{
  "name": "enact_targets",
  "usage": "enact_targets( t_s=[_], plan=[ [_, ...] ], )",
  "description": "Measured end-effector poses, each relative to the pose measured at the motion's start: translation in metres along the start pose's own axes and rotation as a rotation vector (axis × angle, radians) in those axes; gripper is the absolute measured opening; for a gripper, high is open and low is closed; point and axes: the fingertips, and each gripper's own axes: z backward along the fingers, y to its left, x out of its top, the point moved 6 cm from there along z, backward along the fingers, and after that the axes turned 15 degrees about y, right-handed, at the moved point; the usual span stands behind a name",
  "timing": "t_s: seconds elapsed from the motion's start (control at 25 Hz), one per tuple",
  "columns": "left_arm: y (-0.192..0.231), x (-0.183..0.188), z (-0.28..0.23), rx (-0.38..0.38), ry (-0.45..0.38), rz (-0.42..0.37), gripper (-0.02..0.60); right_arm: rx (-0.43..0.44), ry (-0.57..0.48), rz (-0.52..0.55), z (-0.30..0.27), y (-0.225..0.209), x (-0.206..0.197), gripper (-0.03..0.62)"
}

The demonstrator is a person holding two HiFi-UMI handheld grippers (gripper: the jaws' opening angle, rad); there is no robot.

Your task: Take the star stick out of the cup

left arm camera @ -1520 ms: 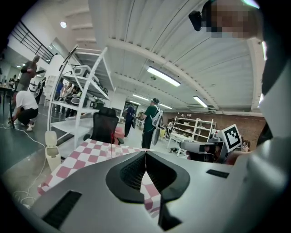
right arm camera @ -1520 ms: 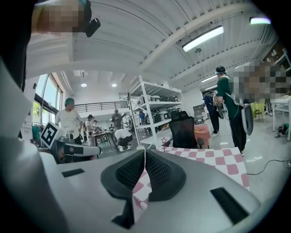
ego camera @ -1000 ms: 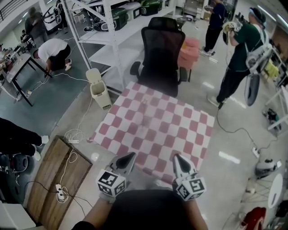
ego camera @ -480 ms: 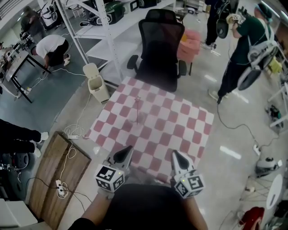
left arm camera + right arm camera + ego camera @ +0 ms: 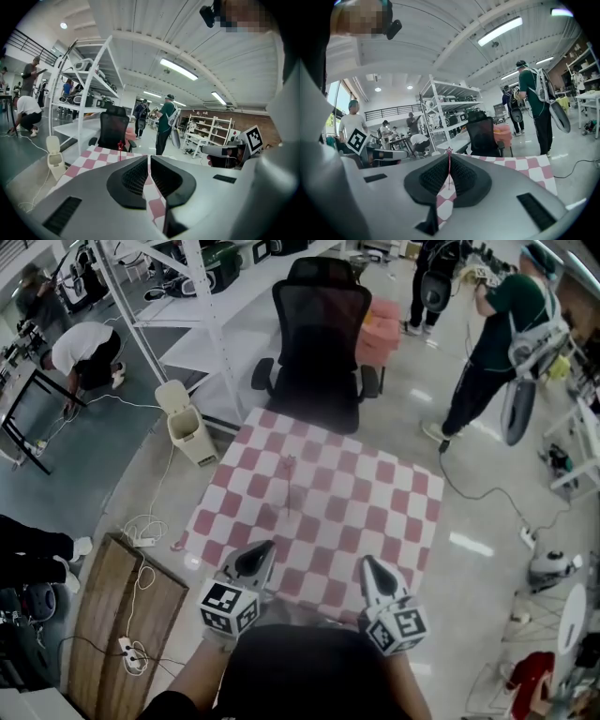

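A thin red star stick (image 5: pixel 290 486) stands upright near the middle of the pink-and-white checkered table (image 5: pixel 375 512). I cannot make out the cup around its foot. My left gripper (image 5: pixel 262 550) is shut and empty at the table's near edge, well short of the stick. My right gripper (image 5: pixel 371 565) hovers beside it, also shut with nothing in it. In the left gripper view the star stick (image 5: pixel 121 146) is small and far off, left of the jaws. In the right gripper view the star stick (image 5: pixel 449 151) lines up just above the closed jaw tips.
A black office chair (image 5: pixel 319 334) stands at the table's far side. A white shelf rack (image 5: pixel 202 306) and a small bin (image 5: pixel 181 420) are at the back left. A wooden board (image 5: pixel 117 615) with cables lies on the floor at left. A person (image 5: pixel 497 343) stands at the right.
Both grippers have edged forward over the table's near edge, staying shut. The head view has shifted, and the stick now shows more sharply.
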Motion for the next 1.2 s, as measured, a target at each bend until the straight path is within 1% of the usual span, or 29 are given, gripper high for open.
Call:
enact_targets(
  t_s=[0.24, 0.44, 0.64, 0.72, 0.8, 0.92, 1.04, 1.2],
  plan=[
    [0.044, 0.014, -0.019, -0.057, 0.011, -0.013, 0.043, -0.084, 0.005, -0.016, -0.014, 0.014, 0.009, 0.020],
    [0.073, 0.020, -0.043, -0.092, 0.024, -0.008, 0.043, -0.147, 0.016, -0.065, -0.017, 0.019, 0.003, 0.020],
    [0.100, 0.026, -0.077, -0.119, 0.056, -0.008, 0.046, -0.239, 0.029, -0.098, -0.014, 0.022, 0.002, 0.020],
    [0.110, 0.030, -0.092, -0.133, 0.071, -0.006, 0.064, -0.279, 0.036, -0.120, -0.012, 0.022, -0.001, 0.021],
    [0.117, 0.033, -0.107, -0.150, 0.088, -0.006, 0.106, -0.320, 0.044, -0.141, -0.010, 0.023, -0.003, 0.020],
    [0.125, 0.038, -0.128, -0.171, 0.110, -0.013, 0.136, -0.374, 0.052, -0.158, -0.007, 0.026, -0.004, 0.021],
    [0.132, 0.041, -0.149, -0.175, 0.127, -0.014, 0.164, -0.421, 0.060, -0.172, -0.003, 0.028, -0.006, 0.020],
    [0.141, 0.043, -0.175, -0.177, 0.157, -0.022, 0.202, -0.486, 0.073, -0.164, 0.001, 0.031, -0.009, 0.020]
  ],
)
